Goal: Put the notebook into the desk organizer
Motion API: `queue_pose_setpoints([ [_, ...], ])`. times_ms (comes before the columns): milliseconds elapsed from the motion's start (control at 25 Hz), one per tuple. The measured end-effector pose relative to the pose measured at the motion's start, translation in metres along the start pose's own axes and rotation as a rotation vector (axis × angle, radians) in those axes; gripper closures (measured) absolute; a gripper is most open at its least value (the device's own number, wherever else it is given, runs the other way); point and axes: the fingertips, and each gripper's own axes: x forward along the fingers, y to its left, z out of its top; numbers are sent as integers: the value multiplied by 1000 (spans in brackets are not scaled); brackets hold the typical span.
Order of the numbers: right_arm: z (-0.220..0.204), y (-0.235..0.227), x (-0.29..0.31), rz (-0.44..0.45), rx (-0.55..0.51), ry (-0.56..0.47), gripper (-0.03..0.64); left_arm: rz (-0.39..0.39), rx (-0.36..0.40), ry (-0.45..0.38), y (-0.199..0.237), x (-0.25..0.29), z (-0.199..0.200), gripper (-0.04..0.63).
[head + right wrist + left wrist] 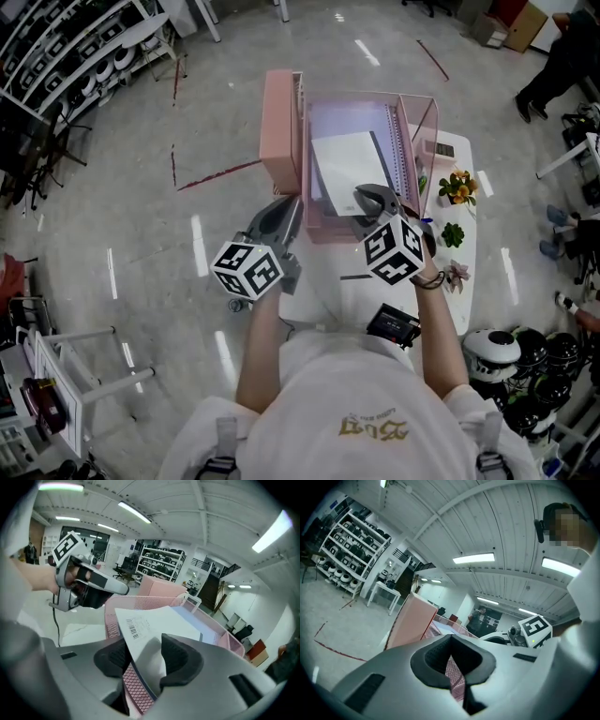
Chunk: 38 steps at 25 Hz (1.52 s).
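Observation:
A white-covered notebook (345, 164) lies slanted in the tray of the pink mesh desk organizer (281, 122), on top of a lilac spiral notebook (361, 120). My right gripper (375, 199) is at the white notebook's near edge. In the right gripper view the notebook (159, 620) has its corner between the jaws of that gripper (143, 660), which stand apart and do not press on it. My left gripper (292, 208) hovers by the organizer's front left corner, shut and empty; through its jaws (451, 667) I see the pink side panel (412, 620) and mesh.
The organizer stands on a narrow white table (375, 291). To its right are orange flowers (459, 186), a small green plant (453, 234) and a pink flower (457, 274). A black device (394, 325) sits near my body. Helmets (492, 352) lie on the floor at right.

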Motion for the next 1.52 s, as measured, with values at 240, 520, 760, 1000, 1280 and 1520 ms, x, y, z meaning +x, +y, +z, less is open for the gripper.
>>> queue_pose_setpoints([
  [240,2,6,1,147,114,-13,397,-3,-25,-8,0,1,1,580],
  [520,3,13,0,215,136,-24,360,-8,-26,0,-1,1,1,580],
  [760,13,13,-8,206,166,-81,253,-13,-14,4,-7,-1,3,581],
  [1000,17,1,-22,90,244,-175,270,-12,16,-1,-16,-4,2,580],
  [1280,13,-1,-48,-6,422,-275,356,1,82,7,-29,-15,2,580],
  [1520,5,8,-74,-34,573,-363,502,10,114,20,-41,-31,-5,580],
])
